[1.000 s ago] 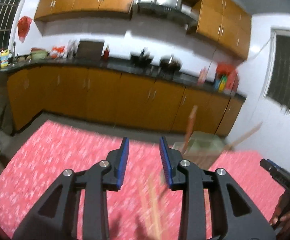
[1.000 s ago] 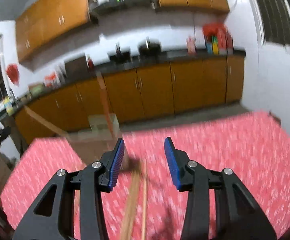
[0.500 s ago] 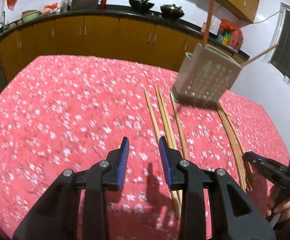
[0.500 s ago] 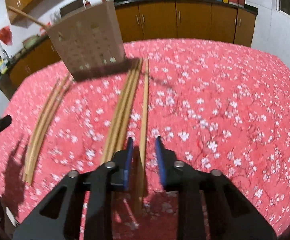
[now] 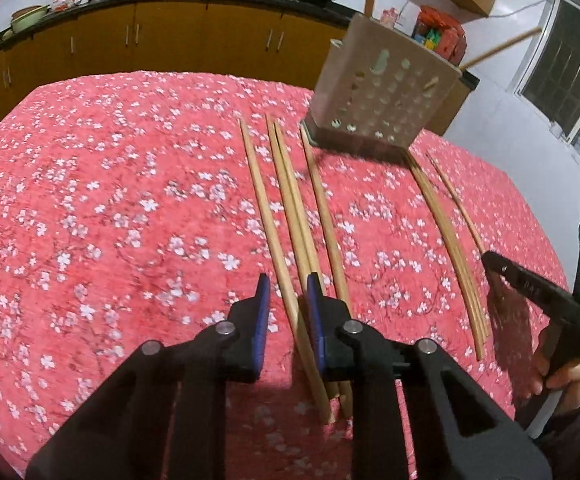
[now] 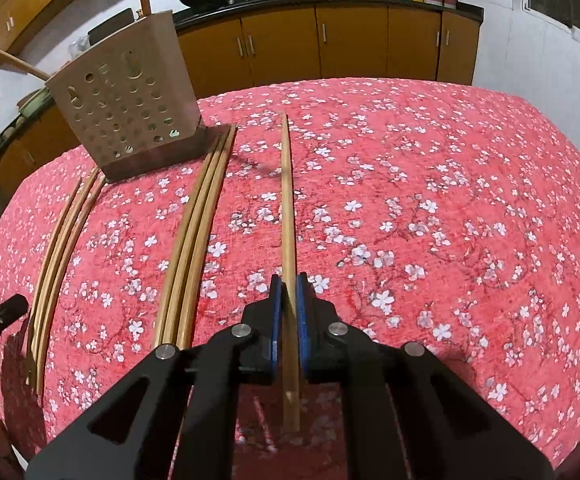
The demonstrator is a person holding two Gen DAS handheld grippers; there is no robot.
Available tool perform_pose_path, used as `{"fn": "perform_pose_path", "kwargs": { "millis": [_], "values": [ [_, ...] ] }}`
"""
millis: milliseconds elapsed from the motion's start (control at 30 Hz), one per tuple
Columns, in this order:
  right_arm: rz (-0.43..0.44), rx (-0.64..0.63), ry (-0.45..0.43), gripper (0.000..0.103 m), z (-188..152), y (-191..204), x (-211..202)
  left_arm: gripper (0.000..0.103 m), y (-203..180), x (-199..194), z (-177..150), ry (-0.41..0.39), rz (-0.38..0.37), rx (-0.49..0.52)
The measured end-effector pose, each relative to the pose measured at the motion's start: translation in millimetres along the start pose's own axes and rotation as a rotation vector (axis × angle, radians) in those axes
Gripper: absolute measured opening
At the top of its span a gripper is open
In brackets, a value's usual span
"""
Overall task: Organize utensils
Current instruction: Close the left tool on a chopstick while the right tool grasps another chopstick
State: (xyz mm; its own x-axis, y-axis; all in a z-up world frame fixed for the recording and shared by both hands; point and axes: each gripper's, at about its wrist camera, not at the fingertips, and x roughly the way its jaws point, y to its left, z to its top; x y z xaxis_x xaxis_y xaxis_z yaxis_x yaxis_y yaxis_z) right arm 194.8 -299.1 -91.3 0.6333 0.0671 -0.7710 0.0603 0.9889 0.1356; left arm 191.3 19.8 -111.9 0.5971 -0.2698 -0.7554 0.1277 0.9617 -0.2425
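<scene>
A single chopstick (image 6: 288, 216) lies lengthwise on the bench (image 6: 449, 184), apart from the other chopsticks (image 6: 196, 232) and running toward its far edge, where the holder (image 6: 126, 104) stands. The right hand-held gripper (image 6: 288, 292) has its blue pads clamped on this stick near its near end. The left hand-held gripper (image 5: 287, 292), its jaws just closing, straddles another chopstick (image 5: 274, 240) with a narrow gap, not pressing it.

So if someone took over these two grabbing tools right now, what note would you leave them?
Right gripper: shut on one chopstick lying on the red cloth.
Left gripper: jaws have just been closing around another chopstick, no clear clamp yet.
Perforated holder stands at the far side with two sticks already in it.
Left: lift these two in, then the remaining chopsticks beside them.
</scene>
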Motion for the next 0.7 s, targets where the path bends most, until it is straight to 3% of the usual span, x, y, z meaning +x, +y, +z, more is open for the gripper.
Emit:
{"fn": "perform_pose_path", "kwargs": {
  "millis": [333, 500, 700],
  "values": [
    [0.003, -0.028, 0.008, 0.009, -1, 5, 0, 0.010, -4, 8, -2, 0.007, 0.097, 0.052],
    [-0.001, -0.048, 0.013, 0.009, 1, 9, 2, 0.008, 16, 9, 10, -0.002, 0.144, 0.009],
    [-0.022, -0.034, 0.002, 0.008, 12, 4, 12, 0.009, 37, 9, 21, -0.003, 0.132, -0.026]
  ]
}}
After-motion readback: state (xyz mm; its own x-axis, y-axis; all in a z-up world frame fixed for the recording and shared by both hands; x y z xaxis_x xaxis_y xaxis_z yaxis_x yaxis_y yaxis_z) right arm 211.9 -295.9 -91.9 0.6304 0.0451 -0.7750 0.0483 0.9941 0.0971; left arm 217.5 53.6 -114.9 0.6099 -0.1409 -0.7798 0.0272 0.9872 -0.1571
